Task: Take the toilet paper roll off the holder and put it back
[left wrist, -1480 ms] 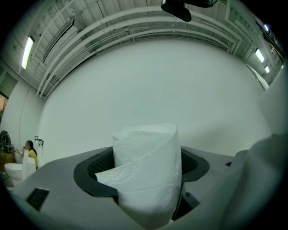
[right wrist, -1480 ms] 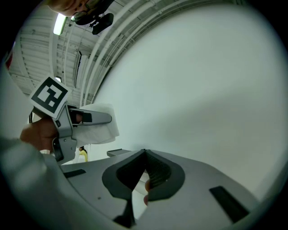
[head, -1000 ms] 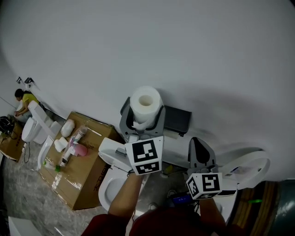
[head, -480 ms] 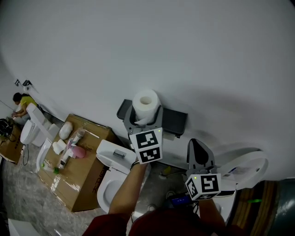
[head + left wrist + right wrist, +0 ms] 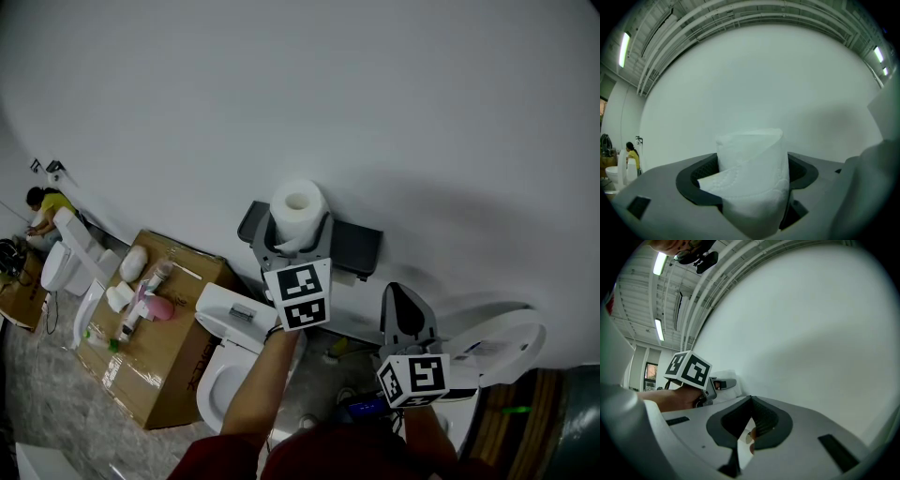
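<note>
Left gripper [image 5: 292,246] clamps the toilet paper roll [image 5: 298,206] at frame centre, in front of the dark holder [image 5: 358,248]. Right gripper [image 5: 405,305] at lower right, jaws together, nothing held.

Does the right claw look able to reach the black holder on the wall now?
Probably yes: the holder is bare at its right end, above the right claw, nothing between. The left claw, shut on the roll, covers only its middle.

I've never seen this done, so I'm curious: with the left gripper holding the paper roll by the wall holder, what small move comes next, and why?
Probably nudge the toilet paper roll onto the holder before letting go. The left gripper is clamped on it, upright in front of the holder, and whether it's seated can't be told.
</note>
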